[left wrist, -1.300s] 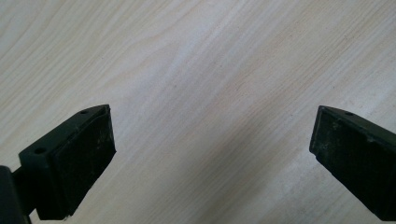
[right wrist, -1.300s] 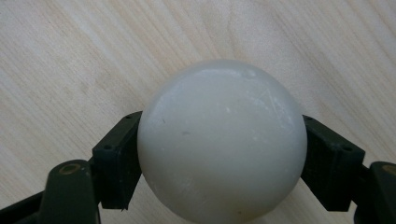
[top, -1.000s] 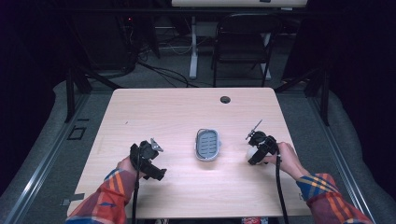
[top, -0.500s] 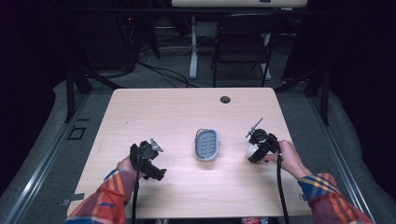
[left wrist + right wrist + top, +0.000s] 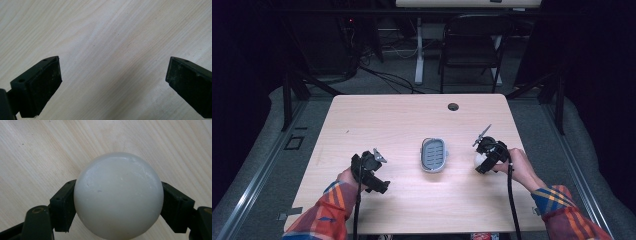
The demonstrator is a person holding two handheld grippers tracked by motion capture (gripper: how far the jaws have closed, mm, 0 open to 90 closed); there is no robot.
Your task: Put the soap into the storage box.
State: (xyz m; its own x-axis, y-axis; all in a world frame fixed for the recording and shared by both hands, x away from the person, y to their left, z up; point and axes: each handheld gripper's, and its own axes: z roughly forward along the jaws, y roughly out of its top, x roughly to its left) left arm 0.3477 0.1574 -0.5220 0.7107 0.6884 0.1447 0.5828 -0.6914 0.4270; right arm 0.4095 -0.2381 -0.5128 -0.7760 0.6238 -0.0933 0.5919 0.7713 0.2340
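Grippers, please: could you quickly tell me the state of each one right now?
Left gripper: open, holding nothing, over the bare wooden table.
Right gripper: closed on a smooth white ball.

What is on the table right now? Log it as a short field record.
surface: wooden table
centre item: grey slotted dish, empty, lying flat
left gripper: jaws wide apart over bare wood
right gripper: jaws pressed on both sides of the white ball
ball location: right of the dish, apart from it
far edge: round cable hole
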